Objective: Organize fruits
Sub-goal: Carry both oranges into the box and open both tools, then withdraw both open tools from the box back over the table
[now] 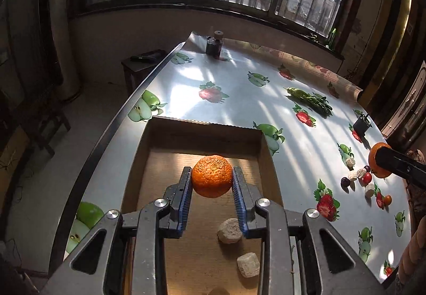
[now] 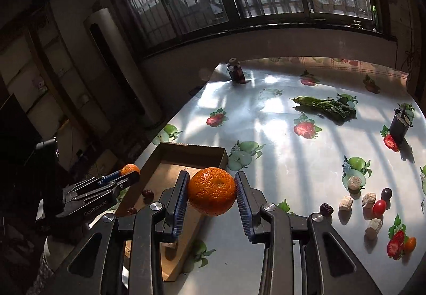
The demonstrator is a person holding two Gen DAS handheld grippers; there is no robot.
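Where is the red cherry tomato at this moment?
The red cherry tomato lies on the table, right of the cardboard box, among the scattered small pieces: beside a dark round fruit and a pale chunk in the right wrist view.

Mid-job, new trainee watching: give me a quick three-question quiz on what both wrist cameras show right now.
1. True or false: the left gripper grips an orange above the cardboard box.
2. What does the right gripper hold? A) tomato B) a second orange C) nothing
3. Fill in: the leafy greens lie on the ____, outside the box.

Key: 1 true; 2 B; 3 table.
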